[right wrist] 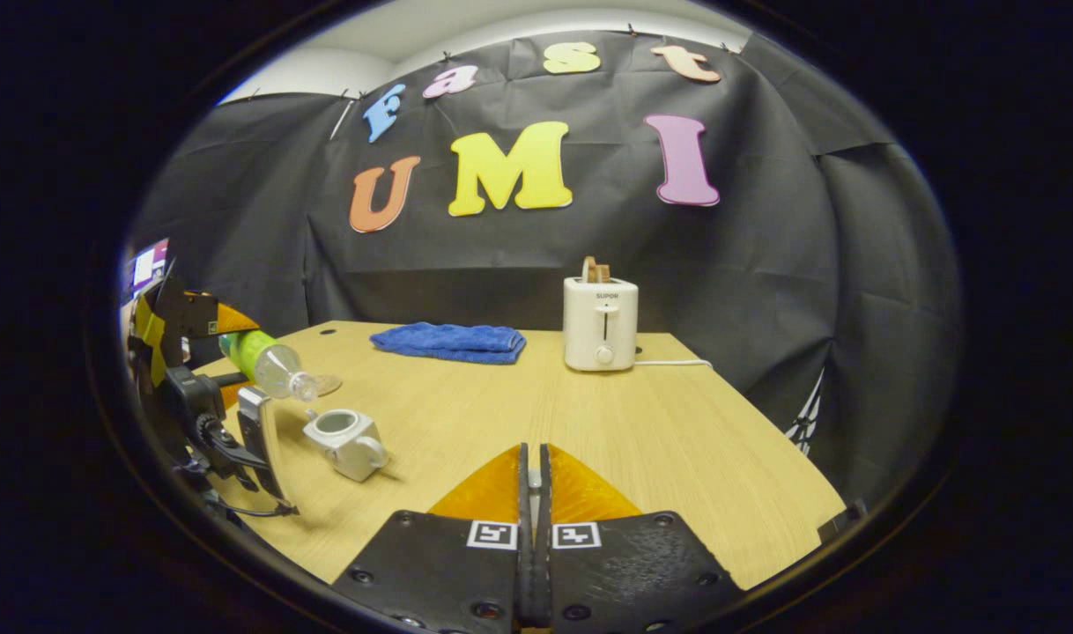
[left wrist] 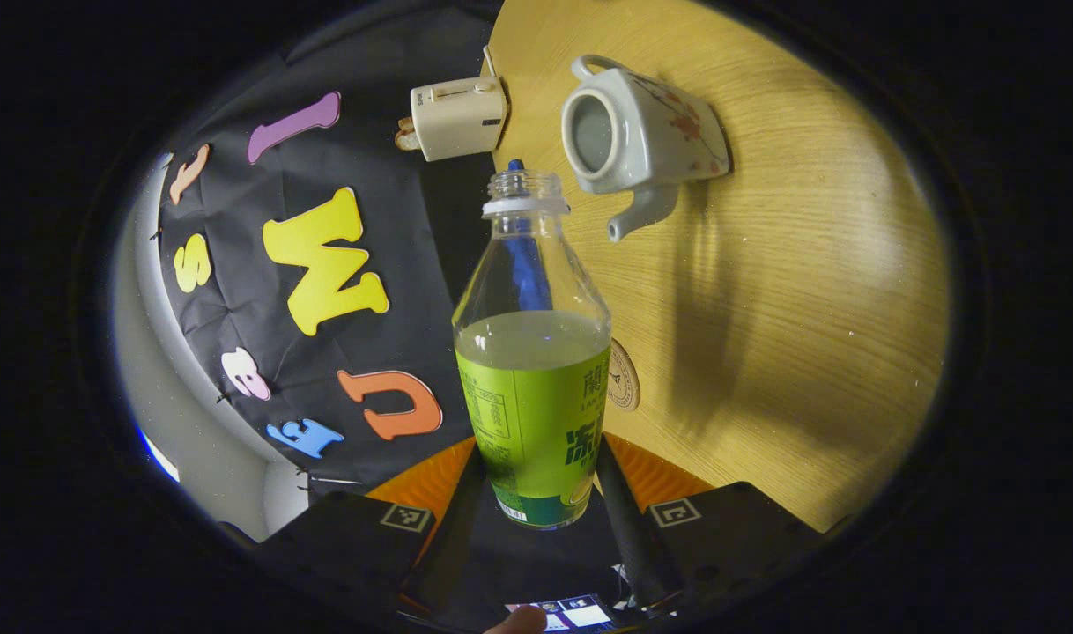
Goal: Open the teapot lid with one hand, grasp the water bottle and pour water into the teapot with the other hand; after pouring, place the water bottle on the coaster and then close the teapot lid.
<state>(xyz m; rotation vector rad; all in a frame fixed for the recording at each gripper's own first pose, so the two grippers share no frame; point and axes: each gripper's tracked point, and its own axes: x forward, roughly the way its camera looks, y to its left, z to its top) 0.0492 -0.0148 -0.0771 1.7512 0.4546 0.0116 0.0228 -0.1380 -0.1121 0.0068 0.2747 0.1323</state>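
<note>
water bottle (left wrist: 533, 370) tilted in left gripper (left wrist: 536, 493), lidless teapot (left wrist: 642, 132) near table (left wrist: 810, 308) edge

Water bottle (left wrist: 533, 352): clear plastic, green label, uncapped, about half full, tilted with its mouth toward the teapot (left wrist: 635, 132). Teapot: white with floral print, lid off, standing on the wooden table. Round coaster (left wrist: 624, 376): flat beside the bottle.

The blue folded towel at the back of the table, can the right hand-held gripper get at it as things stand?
Probably yes: the wooden table between the right hand-held gripper and the blue folded towel looks bare.
</note>
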